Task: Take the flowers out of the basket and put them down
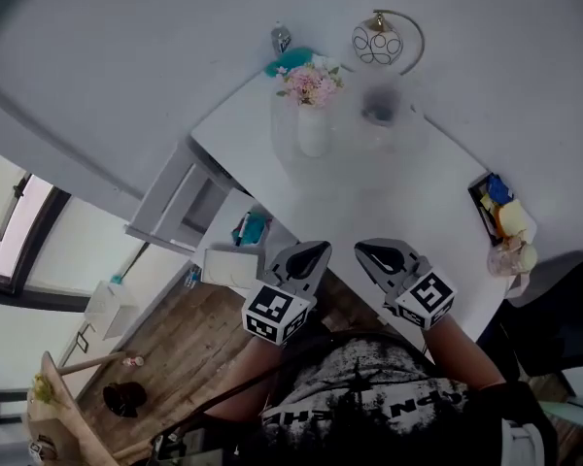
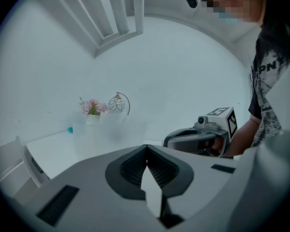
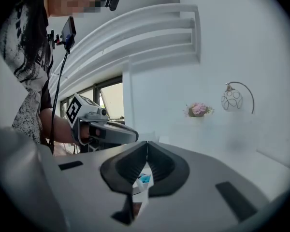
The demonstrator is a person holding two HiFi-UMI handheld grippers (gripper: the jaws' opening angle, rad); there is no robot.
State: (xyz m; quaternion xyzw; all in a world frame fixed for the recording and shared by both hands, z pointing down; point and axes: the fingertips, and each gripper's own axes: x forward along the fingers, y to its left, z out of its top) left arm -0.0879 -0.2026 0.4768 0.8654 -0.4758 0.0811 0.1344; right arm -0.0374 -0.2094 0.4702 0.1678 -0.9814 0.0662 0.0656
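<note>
The left claw (image 1: 309, 257) and the right claw (image 1: 381, 255) hovered side by side above the near edge of the white desk (image 1: 408, 192), both pointing toward its far end. Each was clenched on nothing: in the left gripper view the jaws met at the tip with only bare desk showing through the gap below, and the right gripper view showed the same of the right claw. The pink flowers (image 1: 311, 83) stood upright in their white basket (image 1: 313, 132) at the far end of the desk, well apart from both claws. Near them stood a round globe lamp (image 1: 377, 43) on a curved arm, and a teal object (image 1: 290, 61) lay just behind the flowers. A tray (image 1: 482, 207) of small coloured items sat at the desk's right edge.
</note>
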